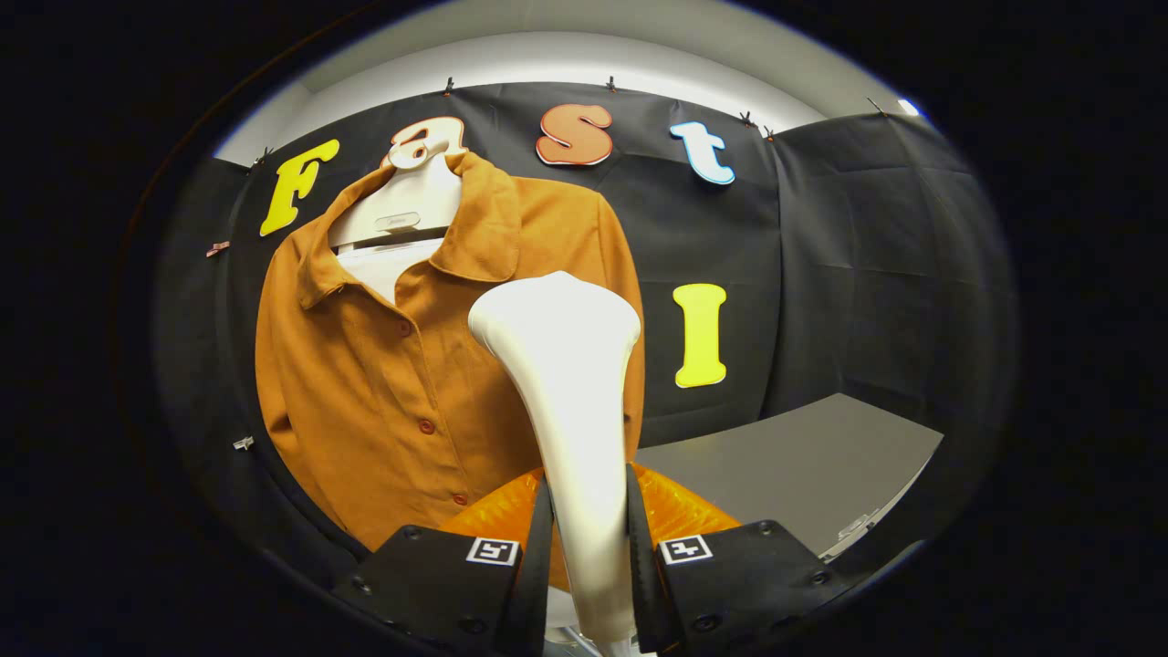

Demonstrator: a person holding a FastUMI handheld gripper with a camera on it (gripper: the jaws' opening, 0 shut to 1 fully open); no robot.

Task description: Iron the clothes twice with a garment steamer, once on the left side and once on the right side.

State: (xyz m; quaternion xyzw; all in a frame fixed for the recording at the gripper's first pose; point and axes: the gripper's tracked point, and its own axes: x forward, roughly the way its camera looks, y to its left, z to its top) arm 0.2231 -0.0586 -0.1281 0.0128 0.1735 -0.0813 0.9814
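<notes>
Your tongs (589,566) are clenched on the steamer (570,401): one finger presses on each side of its pale handle, low on the neck. The handle's long axis runs straight up and away from the fingers, flaring into the broad steamer head at the top. Just behind the fingers, at the foot of the handle, sits a translucent orange part (675,511), likely the steamer's tank or base; you cannot tell which from here.

The shirt (383,383) hangs beyond the steamer head and off to the left of it, on a white hanger (401,205) against the black cloth wall (821,255). The head overlaps the shirt's edge on the right as you see it; whether it touches the cloth cannot be told. The button line runs down the shirt's middle, slightly tilted, and most of the fabric lies left of the head.

Judgement: the next pass depends on carrying the head leftward and forward onto a front panel, then stroking along the shirt's long, vertical axis.

Count: one steamer, one shirt, one hanger, four buttons visible on the front. One grey table (803,456) lies to the right, beyond the fingers.
</notes>
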